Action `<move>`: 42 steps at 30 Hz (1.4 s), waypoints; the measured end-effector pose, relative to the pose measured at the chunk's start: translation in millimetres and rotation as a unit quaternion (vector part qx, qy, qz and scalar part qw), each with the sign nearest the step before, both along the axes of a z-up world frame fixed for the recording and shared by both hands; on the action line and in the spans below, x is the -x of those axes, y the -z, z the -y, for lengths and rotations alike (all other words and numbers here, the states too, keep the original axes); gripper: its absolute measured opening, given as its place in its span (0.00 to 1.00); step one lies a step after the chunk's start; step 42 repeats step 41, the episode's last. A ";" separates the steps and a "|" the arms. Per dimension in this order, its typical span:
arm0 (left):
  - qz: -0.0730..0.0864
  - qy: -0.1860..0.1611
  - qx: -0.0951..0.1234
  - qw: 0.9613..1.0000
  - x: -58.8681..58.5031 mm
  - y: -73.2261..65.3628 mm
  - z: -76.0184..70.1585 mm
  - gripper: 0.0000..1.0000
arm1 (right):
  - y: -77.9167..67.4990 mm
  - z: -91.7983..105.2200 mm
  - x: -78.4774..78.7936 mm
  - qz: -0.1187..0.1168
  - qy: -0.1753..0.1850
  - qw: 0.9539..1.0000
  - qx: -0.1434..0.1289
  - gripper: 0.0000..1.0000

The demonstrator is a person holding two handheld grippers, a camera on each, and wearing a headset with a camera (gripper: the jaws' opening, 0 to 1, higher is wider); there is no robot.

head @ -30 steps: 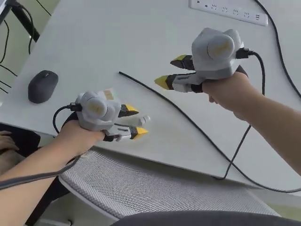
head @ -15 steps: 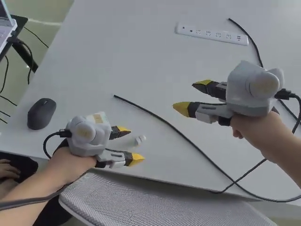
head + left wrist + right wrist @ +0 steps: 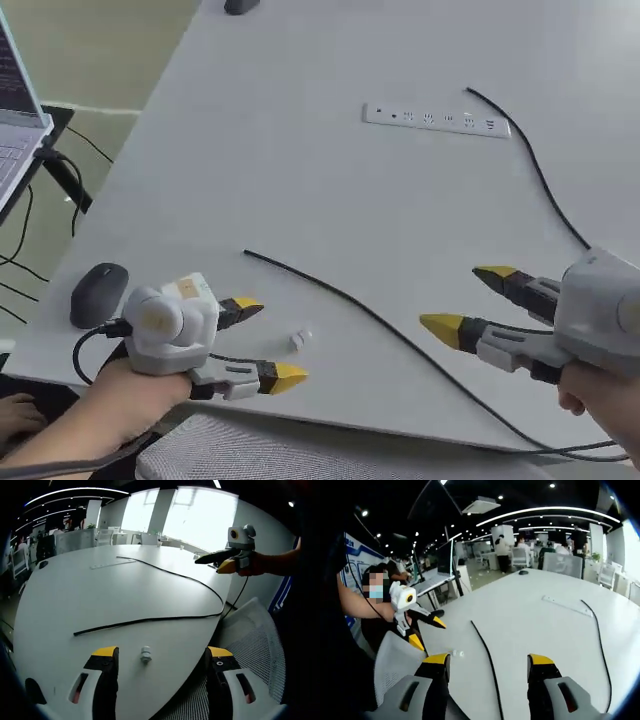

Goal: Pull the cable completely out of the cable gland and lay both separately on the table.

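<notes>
black cable [image 3: 350, 305], white gland [image 3: 298, 340] lying apart

You are holding two grippers, the left gripper [image 3: 271, 339] and the right gripper [image 3: 466, 297]. One small white fitting [image 3: 299, 340] is lying between the left fingers, touching neither. One loose black cable [image 3: 150, 620] is running between the two pairs of fingers. One power strip [image 3: 437, 120] is lying well beyond the right fingers, trailing one cord [image 3: 535, 165]. One mouse [image 3: 98, 293] is sitting behind the left fingers, one laptop [image 3: 15, 110] is showing farther out that way, and one mesh chair [image 3: 250, 450] is standing below them.
</notes>
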State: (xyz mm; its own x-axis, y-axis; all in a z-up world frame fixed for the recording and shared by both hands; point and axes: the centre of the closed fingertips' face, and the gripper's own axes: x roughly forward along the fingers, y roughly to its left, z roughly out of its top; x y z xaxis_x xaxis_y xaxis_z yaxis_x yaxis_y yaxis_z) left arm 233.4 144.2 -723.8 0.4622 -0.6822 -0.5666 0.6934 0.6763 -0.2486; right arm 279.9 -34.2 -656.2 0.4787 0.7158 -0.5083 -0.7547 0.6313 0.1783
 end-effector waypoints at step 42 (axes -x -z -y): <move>-0.082 -0.024 -0.046 0.995 27.1 5.5 -17.8 0.92 | 65.8 44.1 59.1 -0.080 -0.044 0.994 0.064 0.81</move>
